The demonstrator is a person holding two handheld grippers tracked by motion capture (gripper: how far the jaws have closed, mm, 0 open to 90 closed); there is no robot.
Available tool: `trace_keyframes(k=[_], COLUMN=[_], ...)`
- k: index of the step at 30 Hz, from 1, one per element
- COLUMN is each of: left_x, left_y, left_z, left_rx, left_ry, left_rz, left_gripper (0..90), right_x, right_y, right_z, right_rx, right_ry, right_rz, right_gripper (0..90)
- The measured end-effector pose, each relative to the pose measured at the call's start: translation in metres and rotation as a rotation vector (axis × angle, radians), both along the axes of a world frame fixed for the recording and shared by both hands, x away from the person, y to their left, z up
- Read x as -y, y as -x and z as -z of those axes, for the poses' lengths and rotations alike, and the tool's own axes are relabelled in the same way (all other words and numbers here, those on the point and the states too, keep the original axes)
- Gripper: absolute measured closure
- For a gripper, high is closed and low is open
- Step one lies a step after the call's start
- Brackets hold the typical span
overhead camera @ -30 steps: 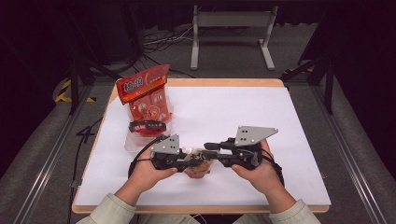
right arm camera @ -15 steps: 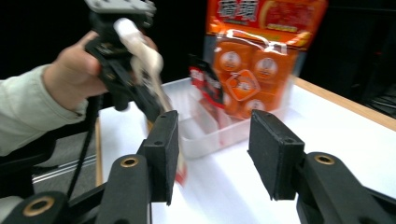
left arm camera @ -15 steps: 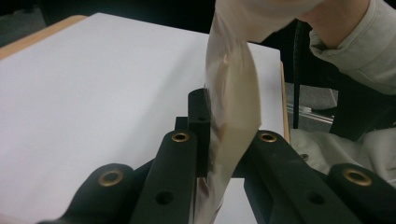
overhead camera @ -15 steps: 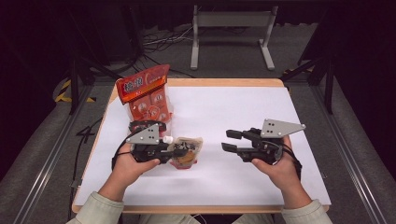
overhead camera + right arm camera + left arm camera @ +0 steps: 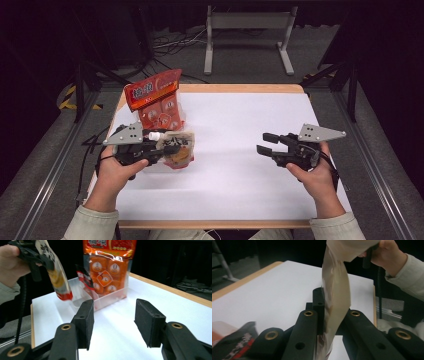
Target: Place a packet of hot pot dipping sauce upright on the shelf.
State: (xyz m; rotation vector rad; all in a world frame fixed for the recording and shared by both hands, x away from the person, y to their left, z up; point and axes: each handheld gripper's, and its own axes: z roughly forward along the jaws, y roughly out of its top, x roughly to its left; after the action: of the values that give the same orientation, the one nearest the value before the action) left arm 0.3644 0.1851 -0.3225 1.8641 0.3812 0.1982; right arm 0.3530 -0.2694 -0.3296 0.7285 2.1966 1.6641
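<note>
- The tabletop (image 5: 240, 150) carried a clear bin (image 5: 105, 298) near its left edge, with an orange snack bag (image 5: 156, 102) standing in it.
- The left gripper (image 5: 167, 148), jaws clamped on the small pouch (image 5: 178, 148), had carried it from the front middle toward that bin; dropping it in looked next.
- The right gripper (image 5: 266, 143) had let go and drawn away rightward, its jaws just opened and empty.

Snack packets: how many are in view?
3. A tall orange packet stands in the clear bin; a small dark red one leans beside it; a beige one is pinched in the left claw. More may be hidden in the bin.
</note>
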Motion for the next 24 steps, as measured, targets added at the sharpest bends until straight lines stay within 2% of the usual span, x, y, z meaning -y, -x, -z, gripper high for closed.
trace_keyframes(k=[7,9,11,14,18,20,24], left_x=[-0.017,-0.022,-0.027,-0.032,-0.037,-0.038,-0.042], left_y=[-0.004,-0.006,-0.007,-0.012,-0.023,-0.025,-0.03], left_z=[-0.005,-0.006,-0.006,-0.001,0.014,0.017,0.029], left_rx=[0.04,0.062,0.062,0.065,0.047,0.045,0.0], left_ry=[0.033,0.012,0.006,-0.016,-0.038,-0.041,-0.033], left_rz=[-0.08,-0.111,-0.132,-0.136,-0.139,-0.138,-0.114], left_gripper=[84.7,84.7,84.7,84.6,84.7,84.7,84.7], right_x=[0.014,0.016,0.018,0.02,0.02,0.02,0.021], right_y=[-0.003,-0.004,-0.005,-0.006,-0.007,-0.007,-0.008], right_z=[0.003,0.004,0.005,0.007,0.008,0.008,0.008], right_rx=[-0.01,-0.015,-0.019,-0.026,-0.032,-0.032,-0.032], right_ry=[-0.009,-0.013,-0.015,-0.02,-0.026,-0.027,-0.031], right_rz=[0.041,0.049,0.051,0.055,0.052,0.05,0.049], right_gripper=[49.5,49.1,48.8,48.5,48.0,47.9,47.3])
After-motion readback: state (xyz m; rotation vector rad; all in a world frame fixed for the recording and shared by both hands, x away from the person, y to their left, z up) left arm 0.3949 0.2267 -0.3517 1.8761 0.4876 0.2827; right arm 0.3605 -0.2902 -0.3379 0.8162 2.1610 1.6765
